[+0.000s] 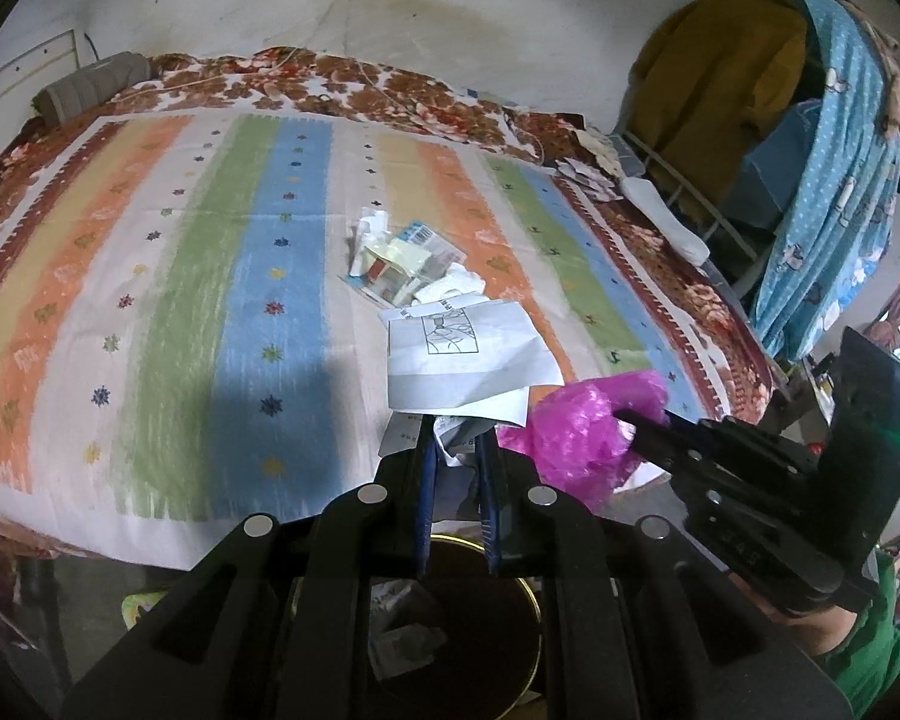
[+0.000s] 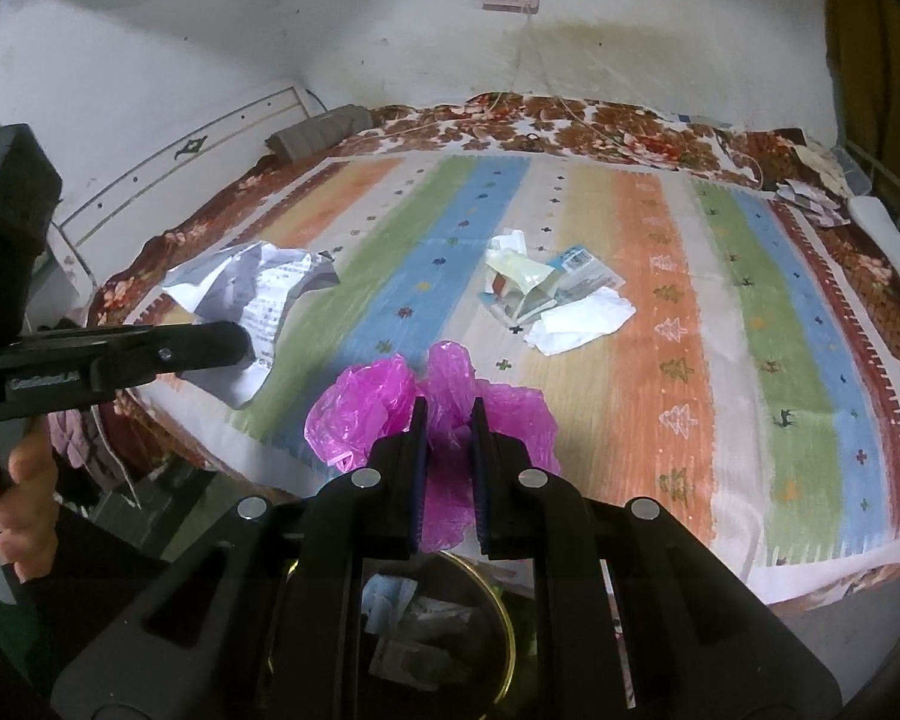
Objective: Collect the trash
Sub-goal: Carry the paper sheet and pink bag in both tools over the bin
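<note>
So the left gripper [image 1: 459, 450] is pinched down on a crumpled sheet of white paper [image 1: 468, 360], and the right gripper [image 2: 448, 420] is clamped on a scrunched pink plastic bag [image 2: 444, 384], both held up over the near edge of the bed. Right under them there's a dark bin with a gold rim [image 2: 504, 612] that already has some scraps in it. The other trash [image 2: 549, 288], a little heap of wrappers and paper, is sitting out in the middle of the striped blanket [image 2: 660, 312].

dim, soft indoor light; dark shadow on bedspread [image 1: 258, 384] near the camera; strong fisheye bending, black vignette at corners.
</note>
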`<state>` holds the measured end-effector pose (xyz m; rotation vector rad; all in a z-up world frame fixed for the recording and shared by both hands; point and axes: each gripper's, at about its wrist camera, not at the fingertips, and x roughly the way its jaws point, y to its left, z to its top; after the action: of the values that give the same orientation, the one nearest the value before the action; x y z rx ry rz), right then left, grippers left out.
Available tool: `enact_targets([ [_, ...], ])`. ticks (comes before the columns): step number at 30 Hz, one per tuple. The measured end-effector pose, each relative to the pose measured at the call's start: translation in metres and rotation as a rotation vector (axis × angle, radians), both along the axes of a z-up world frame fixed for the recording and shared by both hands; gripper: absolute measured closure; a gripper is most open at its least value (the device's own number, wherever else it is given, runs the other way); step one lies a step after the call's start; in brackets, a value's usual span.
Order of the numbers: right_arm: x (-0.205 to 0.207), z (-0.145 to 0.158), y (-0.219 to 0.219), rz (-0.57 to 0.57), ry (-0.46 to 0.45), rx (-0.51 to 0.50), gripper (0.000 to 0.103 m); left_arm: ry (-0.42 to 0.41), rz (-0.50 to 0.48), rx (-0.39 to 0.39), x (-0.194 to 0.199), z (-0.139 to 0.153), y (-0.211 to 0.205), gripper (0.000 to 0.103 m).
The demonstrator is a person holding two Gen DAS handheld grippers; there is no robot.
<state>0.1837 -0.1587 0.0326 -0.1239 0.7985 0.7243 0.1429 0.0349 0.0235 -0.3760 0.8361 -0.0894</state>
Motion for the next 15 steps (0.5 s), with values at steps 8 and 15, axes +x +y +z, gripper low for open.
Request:
enact_targets([
  [8,-0.024,-0.009,-0.006,0.012,0.011,-0.016,0.092,-0.003,-0.011,-0.021,-0.025,-0.007,-0.007,0.091],
  [15,-0.044,-0.019,-0.01,0.014,0.033,-0.029,0.092,0.028,-0.006,-0.047,-0.043,-0.022,-0.015,0.091],
])
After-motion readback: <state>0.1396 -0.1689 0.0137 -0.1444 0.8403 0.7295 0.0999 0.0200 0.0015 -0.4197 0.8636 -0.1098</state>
